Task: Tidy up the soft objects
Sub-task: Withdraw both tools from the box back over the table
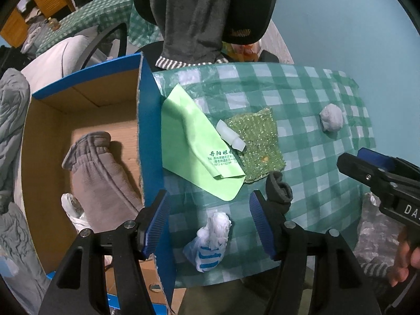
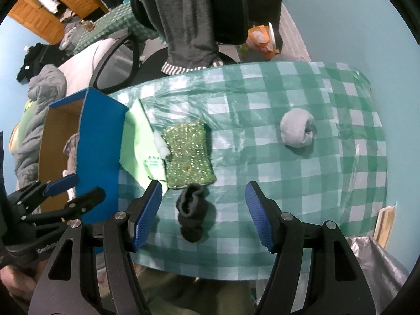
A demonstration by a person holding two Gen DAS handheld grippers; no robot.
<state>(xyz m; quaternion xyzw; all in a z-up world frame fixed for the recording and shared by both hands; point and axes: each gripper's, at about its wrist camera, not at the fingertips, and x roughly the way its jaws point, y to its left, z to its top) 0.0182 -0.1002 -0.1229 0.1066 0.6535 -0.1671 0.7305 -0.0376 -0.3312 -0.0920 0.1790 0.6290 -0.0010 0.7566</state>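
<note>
The blue cardboard box [image 1: 148, 136] stands open against the worktop's [image 1: 302, 92] left edge with a grey fleece garment [image 1: 97, 173] already lying in it, so I take it as the bin for the soft things, while the rest lie loose on the checked cloth. The left tongs [image 1: 210, 223] point straight down near the worktop's front edge, jaws apart and empty around a white-and-blue wad [image 1: 210, 241]; the right tongs [image 2: 203, 215] tilt steeply down, also spread and gripping nothing, straddling a dark rolled sock [image 2: 191, 212] just in front of the green sponge [image 2: 187, 155], with a grey sock ball [image 2: 296, 128] well off toward the right edge
</note>
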